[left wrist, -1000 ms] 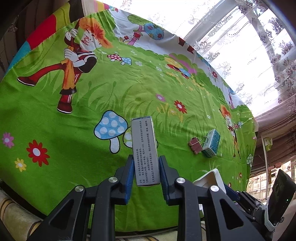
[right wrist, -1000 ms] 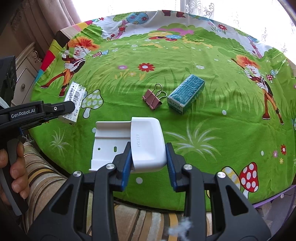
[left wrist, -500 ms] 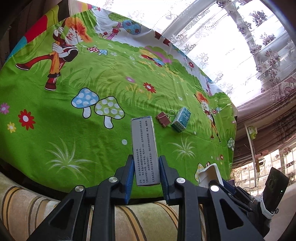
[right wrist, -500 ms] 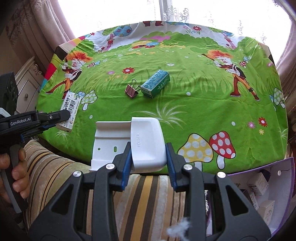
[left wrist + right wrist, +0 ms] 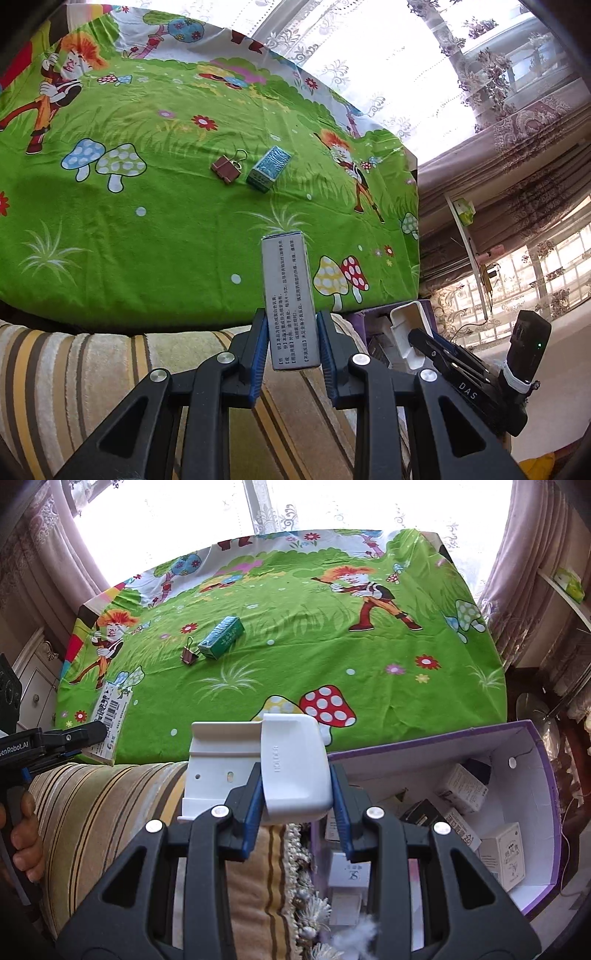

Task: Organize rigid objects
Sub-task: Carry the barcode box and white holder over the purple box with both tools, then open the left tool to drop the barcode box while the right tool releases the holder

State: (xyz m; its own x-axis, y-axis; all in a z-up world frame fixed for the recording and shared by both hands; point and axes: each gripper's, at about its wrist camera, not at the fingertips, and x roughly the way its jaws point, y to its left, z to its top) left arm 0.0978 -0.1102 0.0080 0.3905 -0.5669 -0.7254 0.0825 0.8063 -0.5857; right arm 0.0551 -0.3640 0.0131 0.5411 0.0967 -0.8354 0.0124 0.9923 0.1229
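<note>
My left gripper (image 5: pixel 290 332) is shut on a long white medicine box (image 5: pixel 288 295) with printed text, held above the striped cushion near the table's front edge. My right gripper (image 5: pixel 297 801) is shut on a white plastic holder (image 5: pixel 266 764) and holds it over the left rim of an open purple box (image 5: pixel 539 775). A teal box (image 5: pixel 221 637) and a brown binder clip (image 5: pixel 189 655) lie together on the green cartoon tablecloth (image 5: pixel 369 664). The left gripper and its box also show at the left of the right wrist view (image 5: pixel 107 716).
The purple box holds several small cartons (image 5: pixel 506 853). A striped cushion (image 5: pixel 103 812) with a fringe lies under both grippers. Curtains and a bright window stand behind the table. A cabinet (image 5: pixel 33 679) is at the far left.
Both grippers have pulled back from the table and swung right with their loads. The right gripper with the holder now hangs over the purple box's edge.
</note>
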